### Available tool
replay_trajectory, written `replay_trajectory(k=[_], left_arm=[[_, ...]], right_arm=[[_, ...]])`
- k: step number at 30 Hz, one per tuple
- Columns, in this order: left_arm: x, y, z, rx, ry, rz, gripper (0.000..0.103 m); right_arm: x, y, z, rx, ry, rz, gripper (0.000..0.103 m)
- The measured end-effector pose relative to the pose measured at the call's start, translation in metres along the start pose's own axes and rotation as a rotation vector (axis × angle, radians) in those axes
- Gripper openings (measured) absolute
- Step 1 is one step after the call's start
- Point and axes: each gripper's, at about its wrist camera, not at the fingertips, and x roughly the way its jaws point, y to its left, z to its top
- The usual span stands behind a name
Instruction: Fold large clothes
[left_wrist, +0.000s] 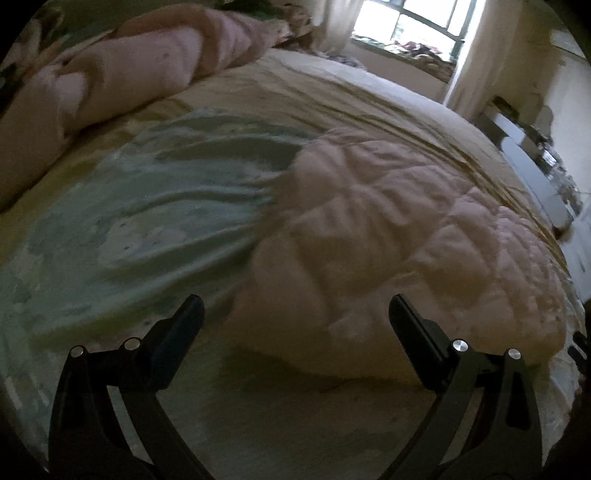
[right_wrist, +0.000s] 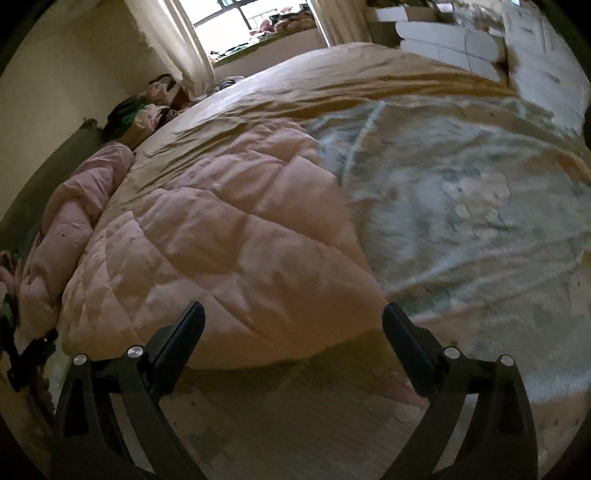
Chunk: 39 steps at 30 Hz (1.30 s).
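Both grippers stand with their jaws spread wide and nothing between them. From the left wrist view, the left gripper (left_wrist: 293, 308) hangs over the near edge of a folded pink quilted garment (left_wrist: 399, 251), its two black fingers (left_wrist: 184, 325) apart from the fabric. From the right wrist view, the right gripper (right_wrist: 293, 314) hovers the same way over the same pink quilted garment (right_wrist: 221, 240), pads clear of the cloth.

A large bed (left_wrist: 388, 110) fills most of both views, covered by a rumpled tan sheet (right_wrist: 332, 74). On it lies a pale green patterned sheet (left_wrist: 129, 221), wrinkled and spread flat; in the right wrist view this green sheet (right_wrist: 461, 192) shows to the right of the garment. The pink garment rests partly on the green sheet and partly on the tan sheet, as a thick, puffy, folded bundle near the bed's close edge.

A second heap of pink quilted bedding (left_wrist: 140, 70) lies bunched along the far left side of the bed, well apart from the folded garment; the right wrist view shows it too (right_wrist: 77, 206), beside the wall.

Beyond the bed, a bright window (left_wrist: 410, 22) with pale curtains (right_wrist: 177, 40) lets in daylight. Both views are somewhat blurred.
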Motion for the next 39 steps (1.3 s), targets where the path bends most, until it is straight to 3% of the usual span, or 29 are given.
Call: replay_trajectory(k=[5, 12, 21, 27, 35, 39], left_arm=[[0.002, 0.026, -0.017, -0.036, 0.046, 0.0, 0.094], [0.005, 0.031, -0.035, -0.031, 0.078, -0.004, 0.094], [0.022, 0.026, -0.043, -0.079, 0.158, -0.118, 0.094], [0.024, 0.016, -0.042, -0.045, 0.148, -0.08, 0.094], [0.029, 0.013, -0.037, -0.039, 0.153, -0.089, 0.094], [0.036, 0.018, -0.035, -0.076, 0.182, -0.135, 0.094]], right_arm=[[0.003, -0.012, -0.014, 0.025, 0.024, 0.009, 0.096], [0.02, -0.012, -0.023, 0.07, 0.068, 0.075, 0.096], [0.053, -0.014, -0.017, 0.186, 0.141, 0.194, 0.096], [0.06, -0.01, -0.008, 0.203, 0.14, 0.202, 0.098], [0.08, -0.021, 0.004, 0.266, 0.129, 0.278, 0.098], [0.073, -0.02, 0.009, 0.244, 0.083, 0.279, 0.085]])
